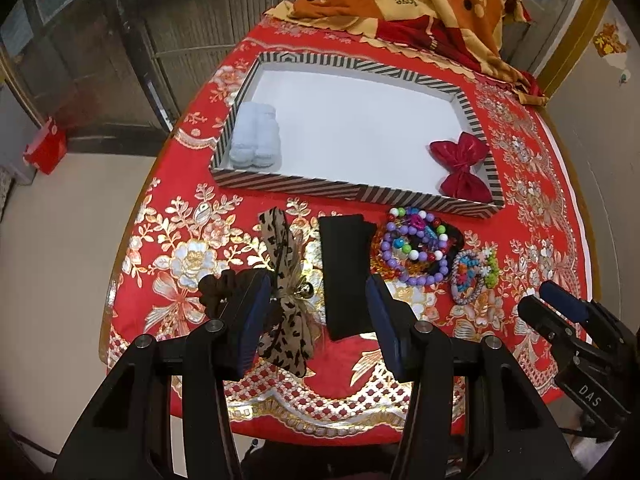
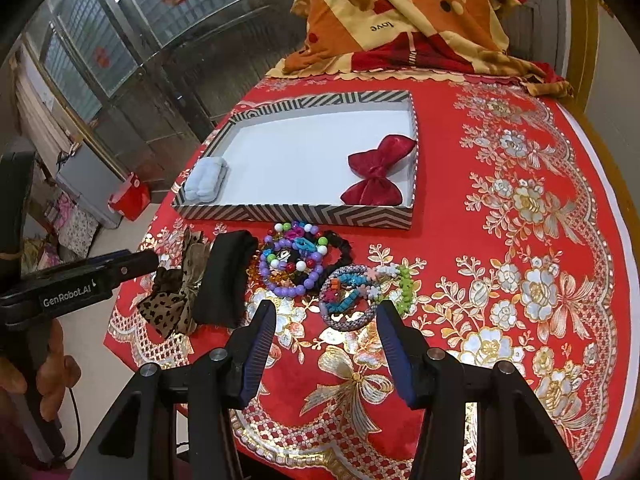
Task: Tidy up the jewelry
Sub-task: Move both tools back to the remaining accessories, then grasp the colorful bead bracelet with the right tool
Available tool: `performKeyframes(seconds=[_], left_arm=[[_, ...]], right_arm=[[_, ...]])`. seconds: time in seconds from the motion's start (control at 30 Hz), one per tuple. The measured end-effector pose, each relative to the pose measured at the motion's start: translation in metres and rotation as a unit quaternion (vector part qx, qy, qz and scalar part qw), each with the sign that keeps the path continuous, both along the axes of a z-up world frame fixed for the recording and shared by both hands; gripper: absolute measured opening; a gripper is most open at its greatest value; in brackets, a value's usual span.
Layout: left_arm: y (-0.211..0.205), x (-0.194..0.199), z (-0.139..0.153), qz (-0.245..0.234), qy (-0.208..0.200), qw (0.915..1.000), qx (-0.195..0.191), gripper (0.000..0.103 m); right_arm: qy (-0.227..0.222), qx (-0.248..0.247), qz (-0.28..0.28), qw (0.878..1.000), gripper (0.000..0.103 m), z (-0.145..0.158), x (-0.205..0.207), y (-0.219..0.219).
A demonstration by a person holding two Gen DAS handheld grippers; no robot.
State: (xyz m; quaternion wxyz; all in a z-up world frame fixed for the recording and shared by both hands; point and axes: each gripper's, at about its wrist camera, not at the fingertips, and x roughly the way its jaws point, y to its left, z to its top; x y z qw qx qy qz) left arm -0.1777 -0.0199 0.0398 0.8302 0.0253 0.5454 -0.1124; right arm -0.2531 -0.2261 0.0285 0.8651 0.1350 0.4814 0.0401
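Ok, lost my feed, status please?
Left gripper open, right gripper open, both empty. Tray holds red bow and blue clip. Bracelets still outside. Nothing blocking.

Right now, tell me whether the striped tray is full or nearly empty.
Nearly empty. The striped tray holds only a pale blue hair clip in one corner and a red satin bow at the opposite end; the white floor between them is bare.
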Motion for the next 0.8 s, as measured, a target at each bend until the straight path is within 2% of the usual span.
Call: performKeyframes(seconds=[0.13, 0.33, 0.5, 0.8], left_arm=[[0.005, 0.003, -0.002, 0.007, 0.002, 1.0, 0.001, 0.049], [0.015, 0.011, -0.005, 0.021, 0.012, 0.9997, -0.002, 0.049], [0.032, 0.019, -0.006, 0.044, 0.016, 0.9989, -0.003, 0.049], [0.06, 0.032, -0.013, 0.079, 0.03, 0.9964, -0.008, 0.049]], right_arm=[[-0.004, 0.005, 0.007, 1.0, 0.05, -0.001, 0.008, 0.0], [-0.002, 0.016, 0.025, 1.0, 0.04, -0.01, 0.035, 0.007], [0.018, 0.009, 0.041, 0.999, 0.029, -0.027, 0.063, 0.014], [0.06, 0.01, 0.047, 0.997, 0.024, -0.058, 0.096, 0.016]])
